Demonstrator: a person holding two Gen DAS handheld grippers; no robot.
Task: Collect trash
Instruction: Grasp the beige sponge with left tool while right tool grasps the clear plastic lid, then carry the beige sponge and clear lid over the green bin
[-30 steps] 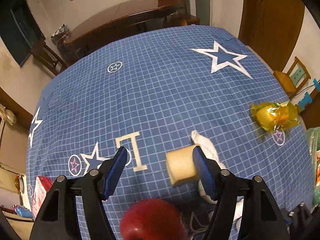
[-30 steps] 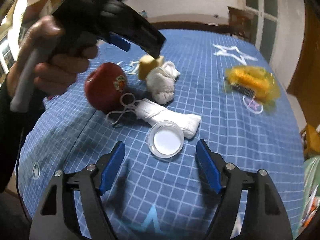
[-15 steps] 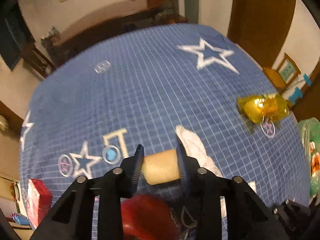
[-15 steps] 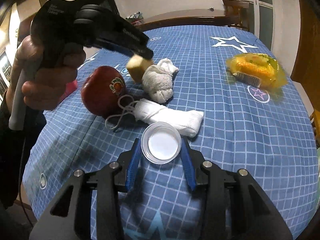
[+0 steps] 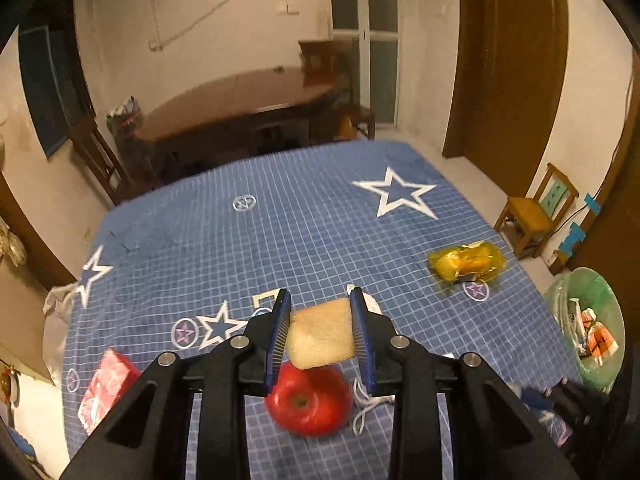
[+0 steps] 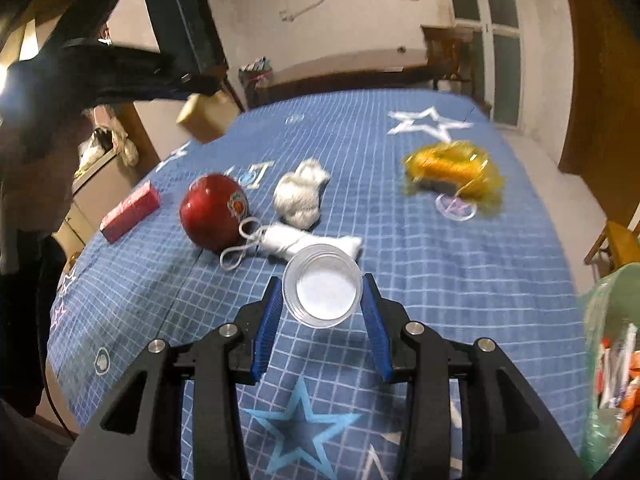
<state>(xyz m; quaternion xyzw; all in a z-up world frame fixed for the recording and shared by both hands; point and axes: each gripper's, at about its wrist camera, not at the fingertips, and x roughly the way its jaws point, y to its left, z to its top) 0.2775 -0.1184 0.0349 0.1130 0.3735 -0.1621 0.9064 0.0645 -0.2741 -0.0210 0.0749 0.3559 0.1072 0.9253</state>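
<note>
The left gripper [image 5: 321, 334] is clamping a tan sponge block [image 5: 320, 339] between its blue pads [image 5: 280, 336], holding it above a red apple [image 5: 310, 404] lying on the blue star-patterned tablecloth [image 5: 280, 240]. A yellow wrapped packet [image 5: 466, 266] is sitting farther right, and a green-lined trash bin [image 5: 586, 322] is standing beside the table's right edge.

Bench cloth [image 5: 320, 232] — blue with a fine white grid and white-outlined stars. Apple [image 5: 308, 402] — glossy red. Sponge block [image 5: 320, 338] — pale tan. Wrapper [image 5: 466, 264] — translucent yellow. Box [image 6: 130, 210] — pink-red. Rags [image 6: 302, 192] white; cup [image 6: 322, 286] clear, white-bottomed. Bin liner [image 5: 588, 320] pale green. Tool pads [image 6: 266, 322] blue on black.
</note>
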